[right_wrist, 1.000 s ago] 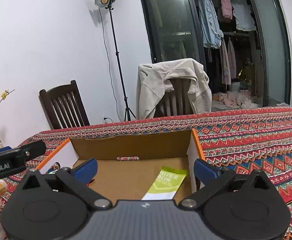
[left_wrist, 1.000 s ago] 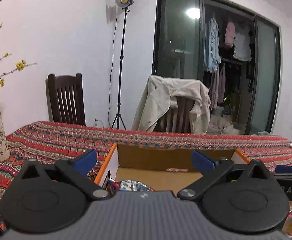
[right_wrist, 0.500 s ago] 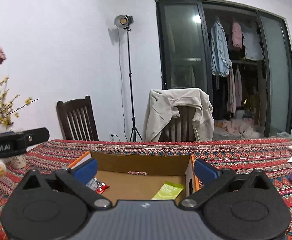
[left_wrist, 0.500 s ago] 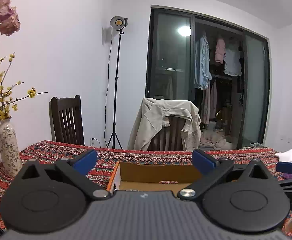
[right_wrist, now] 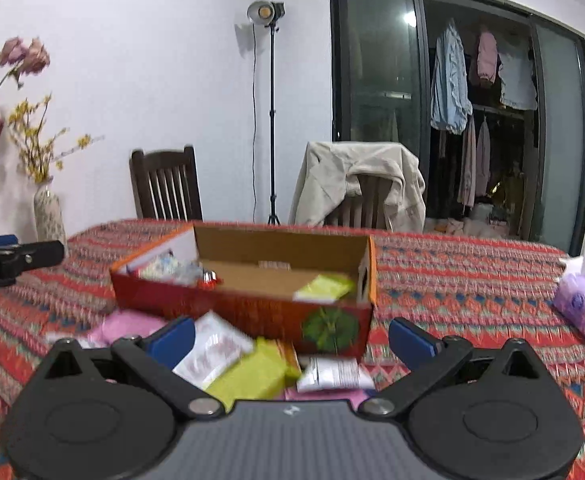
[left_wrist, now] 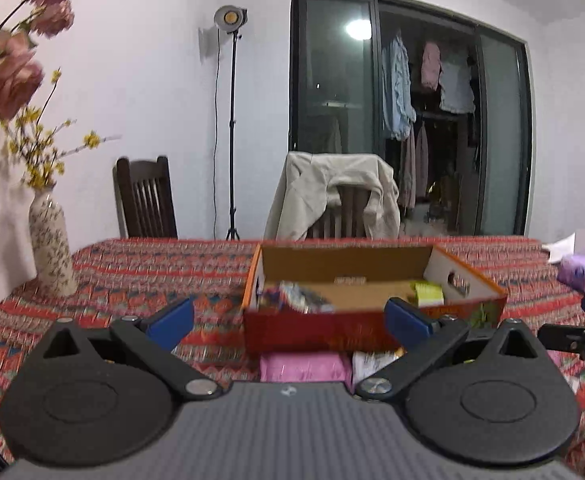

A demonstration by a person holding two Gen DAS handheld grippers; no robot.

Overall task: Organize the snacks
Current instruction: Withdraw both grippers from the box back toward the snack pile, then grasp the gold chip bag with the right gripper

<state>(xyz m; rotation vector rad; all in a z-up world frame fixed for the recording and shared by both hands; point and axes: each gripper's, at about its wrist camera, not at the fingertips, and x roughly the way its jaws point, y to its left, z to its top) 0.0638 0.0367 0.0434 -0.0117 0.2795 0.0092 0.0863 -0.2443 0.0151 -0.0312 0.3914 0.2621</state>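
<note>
A red-and-orange cardboard box (left_wrist: 372, 330) (right_wrist: 252, 314) stands open on the patterned tablecloth. Inside lie foil snack packets (left_wrist: 296, 298) (right_wrist: 172, 268) at its left and a green packet (left_wrist: 428, 294) (right_wrist: 324, 286) at its right. Loose snacks lie in front of the box: a pink packet (left_wrist: 304, 366) (right_wrist: 120, 326), a white packet (right_wrist: 212, 356), a yellow-green packet (right_wrist: 252, 376) and a white labelled packet (right_wrist: 336, 374). My left gripper (left_wrist: 288, 320) is open and holds nothing, in front of the box. My right gripper (right_wrist: 290, 338) is open above the loose snacks.
A patterned vase (left_wrist: 50, 246) (right_wrist: 48, 218) with flowers stands at the table's left. A purple tissue pack (left_wrist: 582, 272) (right_wrist: 582, 306) lies at the right. Two chairs (left_wrist: 146, 198) (right_wrist: 166, 184) stand behind the table, one draped with a beige jacket (left_wrist: 332, 194), and a lamp stand (left_wrist: 232, 120) behind them.
Both grippers have drawn back from over the box toward the near table edge. The box's front wall and the loose snacks before it have come into view. Both stay open.
</note>
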